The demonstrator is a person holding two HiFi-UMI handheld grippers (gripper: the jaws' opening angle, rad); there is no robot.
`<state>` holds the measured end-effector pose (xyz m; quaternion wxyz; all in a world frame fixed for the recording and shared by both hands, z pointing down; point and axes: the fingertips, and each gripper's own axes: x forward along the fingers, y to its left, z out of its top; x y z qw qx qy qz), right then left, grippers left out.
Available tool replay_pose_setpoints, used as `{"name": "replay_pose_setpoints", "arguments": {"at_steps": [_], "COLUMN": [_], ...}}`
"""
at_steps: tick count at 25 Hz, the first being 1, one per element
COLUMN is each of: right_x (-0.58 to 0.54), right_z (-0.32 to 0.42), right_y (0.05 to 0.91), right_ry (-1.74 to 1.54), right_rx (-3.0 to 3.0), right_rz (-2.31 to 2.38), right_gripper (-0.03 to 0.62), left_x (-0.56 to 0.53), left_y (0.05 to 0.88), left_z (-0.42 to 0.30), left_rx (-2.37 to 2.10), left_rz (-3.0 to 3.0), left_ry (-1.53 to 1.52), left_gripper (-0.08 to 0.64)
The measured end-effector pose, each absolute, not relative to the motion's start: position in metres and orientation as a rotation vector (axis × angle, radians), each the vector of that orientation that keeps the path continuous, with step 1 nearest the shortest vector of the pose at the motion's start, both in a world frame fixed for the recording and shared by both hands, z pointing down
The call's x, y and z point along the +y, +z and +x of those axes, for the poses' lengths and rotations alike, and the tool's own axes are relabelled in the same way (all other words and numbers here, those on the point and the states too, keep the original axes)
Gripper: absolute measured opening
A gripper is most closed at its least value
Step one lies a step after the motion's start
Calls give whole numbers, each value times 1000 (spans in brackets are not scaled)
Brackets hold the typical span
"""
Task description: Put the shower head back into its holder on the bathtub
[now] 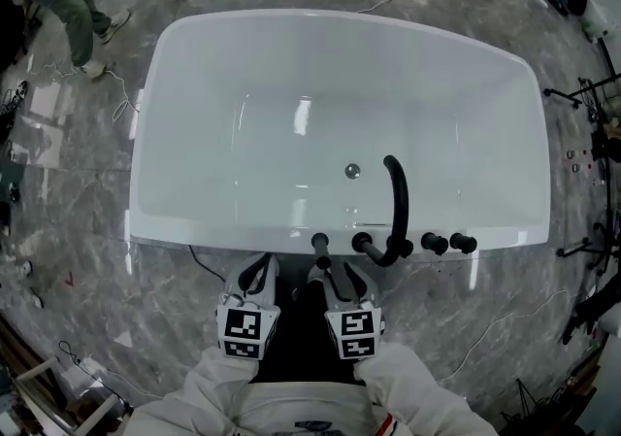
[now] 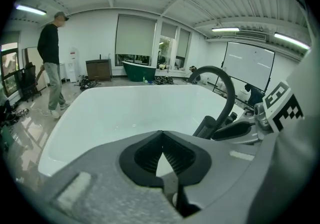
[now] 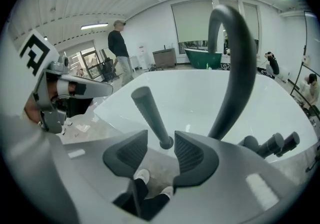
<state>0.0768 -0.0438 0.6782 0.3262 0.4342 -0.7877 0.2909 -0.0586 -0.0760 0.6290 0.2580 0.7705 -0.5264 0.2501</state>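
Observation:
The white bathtub (image 1: 194, 55) lies in front of me, with a black arched spout (image 1: 398, 196) on its near rim. The black stick-shaped shower head (image 1: 320, 244) stands tilted on that rim, left of the spout. In the right gripper view the shower head (image 3: 149, 111) rises just ahead of my right gripper (image 3: 161, 138). Its jaws are open and its pads sit clear on either side of the handle's lower end. My left gripper (image 2: 161, 137) is shut on nothing, hovering over the rim to the left. Both the left gripper (image 1: 256, 277) and the right gripper (image 1: 336, 281) hang just short of the tub's near edge.
Two black knobs (image 1: 447, 244) sit on the rim right of the spout, and another lever (image 1: 364, 245) to its left. A drain (image 1: 352, 171) lies in the tub floor. A person (image 1: 82, 7) stands beyond the tub's far left corner. Cables and stands (image 1: 582, 94) crowd the marble floor.

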Motion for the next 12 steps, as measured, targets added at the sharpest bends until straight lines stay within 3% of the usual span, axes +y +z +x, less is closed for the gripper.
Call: {"name": "replay_pose_setpoints", "arguments": {"at_steps": [12], "right_x": [-66], "right_z": [90], "right_y": [548], "right_ry": [638], "right_rx": [-2242], "right_rz": [1261], "right_gripper": [86], "left_x": [-79], "left_y": [536], "left_z": [-42], "left_rx": [-1454], "left_rz": [2220], "left_ry": [635], "left_gripper": [2]}}
